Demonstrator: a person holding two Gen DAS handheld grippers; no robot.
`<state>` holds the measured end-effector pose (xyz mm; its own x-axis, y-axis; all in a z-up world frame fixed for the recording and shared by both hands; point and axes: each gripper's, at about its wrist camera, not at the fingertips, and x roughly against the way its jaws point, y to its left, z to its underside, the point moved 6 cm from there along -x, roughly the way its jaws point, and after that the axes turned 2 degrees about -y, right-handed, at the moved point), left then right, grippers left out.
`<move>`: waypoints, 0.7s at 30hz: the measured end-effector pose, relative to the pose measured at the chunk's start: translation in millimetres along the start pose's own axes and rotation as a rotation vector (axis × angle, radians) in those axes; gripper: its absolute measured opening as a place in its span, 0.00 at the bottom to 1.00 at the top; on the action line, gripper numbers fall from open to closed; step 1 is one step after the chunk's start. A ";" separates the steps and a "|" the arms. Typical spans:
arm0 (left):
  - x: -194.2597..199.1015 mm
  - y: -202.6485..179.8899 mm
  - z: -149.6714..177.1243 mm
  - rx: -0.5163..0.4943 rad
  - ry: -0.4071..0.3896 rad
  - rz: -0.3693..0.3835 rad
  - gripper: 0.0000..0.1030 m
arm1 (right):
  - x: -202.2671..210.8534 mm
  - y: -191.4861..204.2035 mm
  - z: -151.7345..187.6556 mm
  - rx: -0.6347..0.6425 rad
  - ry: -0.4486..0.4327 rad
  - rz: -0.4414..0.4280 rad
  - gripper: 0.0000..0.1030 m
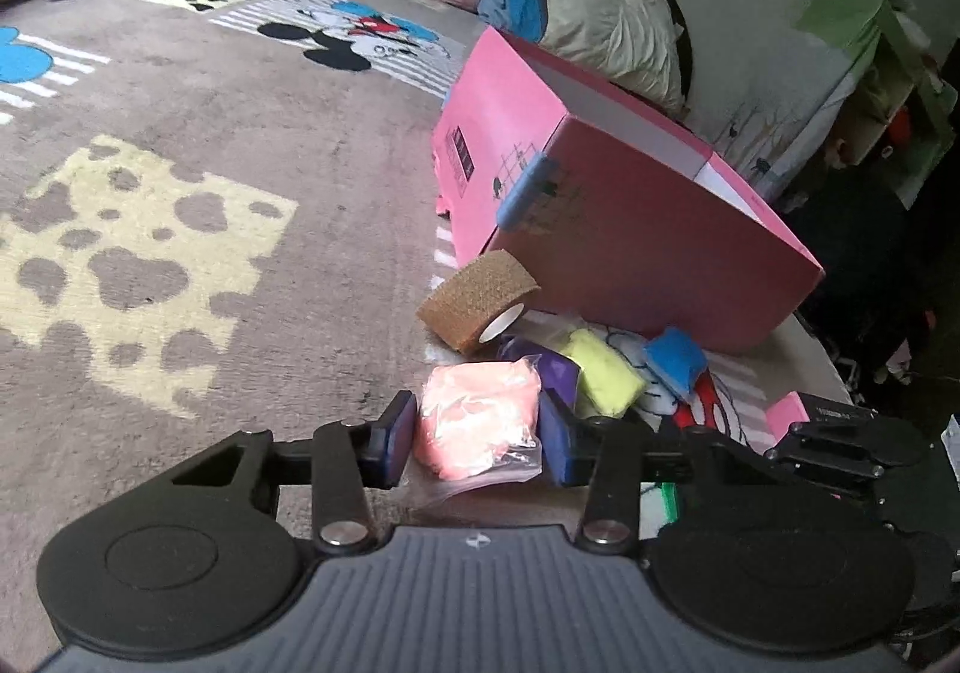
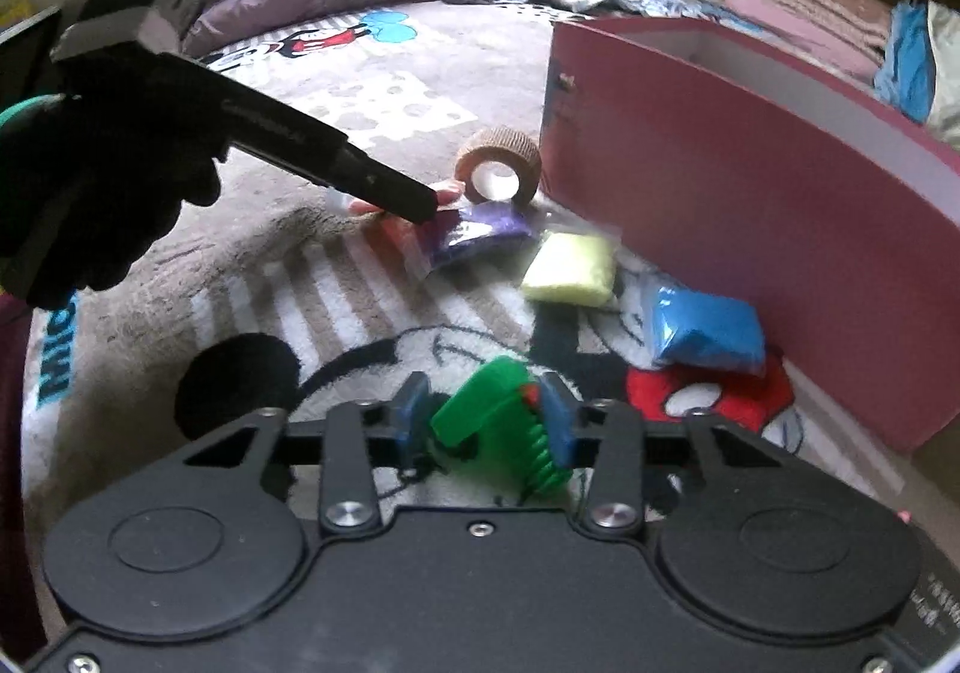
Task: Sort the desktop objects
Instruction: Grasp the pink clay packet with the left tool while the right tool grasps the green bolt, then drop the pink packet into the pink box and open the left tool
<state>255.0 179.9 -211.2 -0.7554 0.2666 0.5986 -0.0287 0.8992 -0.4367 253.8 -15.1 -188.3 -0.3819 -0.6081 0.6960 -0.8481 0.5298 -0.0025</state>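
No legible text, dark barcode-like print on the pink box [image 1: 480, 145] side at centre frame unreadable, blue letters on the rug [image 2: 57, 355] at left edge cut off

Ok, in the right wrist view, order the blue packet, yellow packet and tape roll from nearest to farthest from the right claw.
1. Blue packet, right, beside the pink box.
2. Yellow packet, ahead, middle.
3. Tape roll, farthest, by the box's corner.
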 end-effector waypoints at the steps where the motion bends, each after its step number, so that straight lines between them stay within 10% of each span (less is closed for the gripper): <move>1: 2.7 -0.9 -0.5 0.001 -0.006 -0.003 0.40 | 0.6 0.2 -0.1 -0.013 -0.002 -0.001 0.37; 21: 39.4 -76.4 -52.5 -0.152 -0.130 0.008 0.40 | 70.1 10.8 36.1 -0.357 -0.153 0.005 0.37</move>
<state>261.8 139.9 -119.0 -0.8334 0.2361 0.4996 0.0698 0.9419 -0.3286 204.6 -73.4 -165.5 -0.4589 -0.6716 0.5817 -0.6752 0.6892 0.2629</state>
